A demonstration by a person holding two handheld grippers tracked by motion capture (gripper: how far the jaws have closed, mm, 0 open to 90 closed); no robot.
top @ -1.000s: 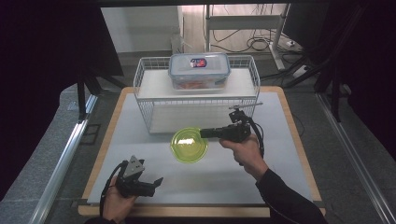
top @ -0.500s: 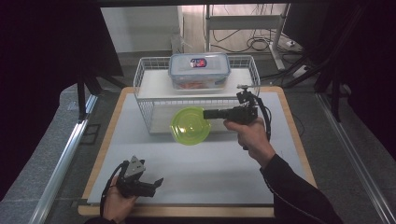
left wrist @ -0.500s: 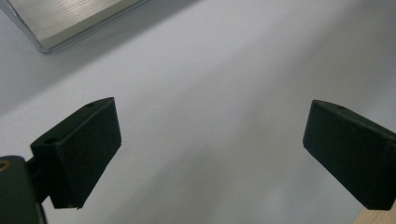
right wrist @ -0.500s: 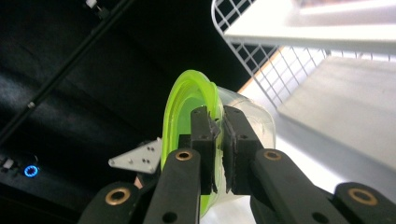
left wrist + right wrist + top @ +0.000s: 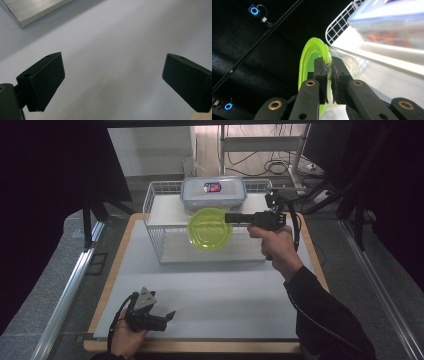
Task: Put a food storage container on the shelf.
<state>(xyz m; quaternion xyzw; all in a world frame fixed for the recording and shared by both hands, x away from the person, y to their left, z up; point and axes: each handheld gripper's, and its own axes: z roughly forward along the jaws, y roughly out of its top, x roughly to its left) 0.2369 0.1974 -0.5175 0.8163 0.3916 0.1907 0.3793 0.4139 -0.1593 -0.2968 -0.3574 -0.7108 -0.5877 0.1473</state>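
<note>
- Right gripper (image 5: 229,217) is clamped on the rim of a green bowl (image 5: 210,228), jaws nearly together with the thin rim between them.
- Bowl hangs off the jaw tips, tipped on edge, open face toward the high camera; it is in the air in front of the rack (image 5: 155,227).
- Nothing visible inside the bowl.
- In the right gripper view the bowl (image 5: 312,60) is edge-on, rim pinched between the pads of the right gripper (image 5: 329,75); a clear part of it sits just past the jaws, hard to make out.
- Rack is a white wire one with two shelves, just beyond and below the jaw tips.
- Box (image 5: 213,194) with clear walls and a blue-rimmed lid sits on the top shelf, behind the bowl, above the jaw tips.
- Box lid is on; a label shows on top; contents read as reddish blur in the right gripper view (image 5: 392,27), cannot tell what.
- Bowl covers part of the box front and part of the rack in the high view.
- Lower shelf bare where it shows.
- Left gripper (image 5: 167,316) rests low at the near edge of the table (image 5: 210,295), well apart from the bowl, jaws apart, nothing between them.
- Left gripper view: jaws wide (image 5: 112,82) over bare table; a rack corner (image 5: 30,12) is cut off at top left.
- Right sleeve is cut off at the bottom edge.
</note>
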